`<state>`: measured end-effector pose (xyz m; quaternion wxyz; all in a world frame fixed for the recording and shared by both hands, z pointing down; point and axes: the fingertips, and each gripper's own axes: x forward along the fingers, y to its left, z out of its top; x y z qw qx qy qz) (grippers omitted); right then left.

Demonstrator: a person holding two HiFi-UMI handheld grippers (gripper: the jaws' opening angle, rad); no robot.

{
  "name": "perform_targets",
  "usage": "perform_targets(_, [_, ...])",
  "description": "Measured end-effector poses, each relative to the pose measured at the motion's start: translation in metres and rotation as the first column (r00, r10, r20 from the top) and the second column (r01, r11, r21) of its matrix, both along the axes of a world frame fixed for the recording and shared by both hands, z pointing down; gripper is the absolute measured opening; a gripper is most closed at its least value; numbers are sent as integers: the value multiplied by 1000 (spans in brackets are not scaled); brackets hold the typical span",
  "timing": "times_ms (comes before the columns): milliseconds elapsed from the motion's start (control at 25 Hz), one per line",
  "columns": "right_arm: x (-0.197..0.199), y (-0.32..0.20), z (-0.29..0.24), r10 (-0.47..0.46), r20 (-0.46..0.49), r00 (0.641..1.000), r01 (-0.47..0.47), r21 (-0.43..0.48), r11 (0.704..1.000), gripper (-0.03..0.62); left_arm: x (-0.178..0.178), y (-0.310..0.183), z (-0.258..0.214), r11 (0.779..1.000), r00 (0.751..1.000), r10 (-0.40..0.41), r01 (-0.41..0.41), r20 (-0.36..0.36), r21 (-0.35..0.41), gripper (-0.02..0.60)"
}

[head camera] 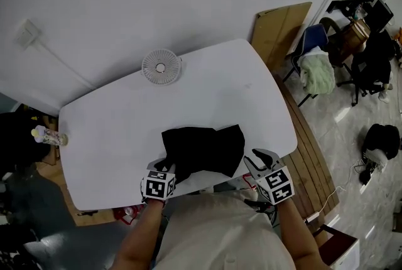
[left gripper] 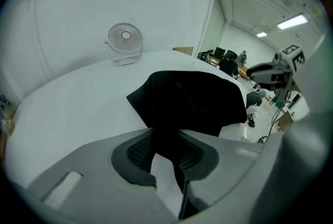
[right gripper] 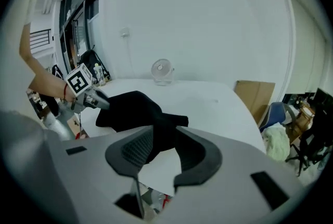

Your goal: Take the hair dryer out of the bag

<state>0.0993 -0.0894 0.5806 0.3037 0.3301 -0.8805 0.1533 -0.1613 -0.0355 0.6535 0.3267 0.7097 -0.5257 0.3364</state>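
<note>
The head view looks steeply down from above the person (head camera: 220, 231) onto the whole white table (head camera: 207, 74). The left gripper view sits low at the table's near left edge, close to the black bag (left gripper: 192, 98), facing the fan (left gripper: 125, 40) and the wall (left gripper: 78, 4). The right gripper view does likewise from the near right. All three share table, bag, fan.

Black bag (head camera: 204, 149), white table (head camera: 125, 137), white fan (head camera: 161, 66), brown cardboard (head camera: 279, 27), pale green cloth (head camera: 316, 71), blue chair (head camera: 311, 36)
</note>
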Motion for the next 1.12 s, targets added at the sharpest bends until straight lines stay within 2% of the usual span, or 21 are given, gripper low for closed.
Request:
perform_targets(120, [-21,6,16,-65,-31,997,65,-26,998,166,-2,5,2,1000,1000,-6,6,-16,7,87])
perform_targets(240, [-46,3,21,-166,-115,979,170,25,985,176,-2,5,2,1000,1000,-3,3,-21,9,86])
perform_targets(400, [-70,-6,26,-268,-249,931,291,59,955,176,-1,4,2,1000,999,3,-3,-33,7,87])
perform_targets(560, [-78,-10,41,-337,-353,873,364,8,932,175,1,4,1,1000,999,4,-4,-38,4,86])
perform_targets(640, [-79,-10,48,-357,-388,850,380,-18,925,151,1,4,1,1000,999,11,-10,-41,6,87])
perform_targets(720, [-82,-11,52,-370,-407,835,392,-33,919,123,1,4,1,1000,999,18,-17,-47,10,87])
perform_targets(880, [-92,-14,55,-405,-440,801,431,-44,901,112,0,3,1,1000,998,29,-28,-55,13,87])
perform_targets(1040, [-117,-16,51,-454,-413,790,474,-58,878,101,-1,4,2,999,996,38,-37,-80,14,87])
perform_targets(1120, [-131,-15,54,-483,-434,761,510,-60,858,101,0,4,2,999,995,45,-45,-86,12,87])
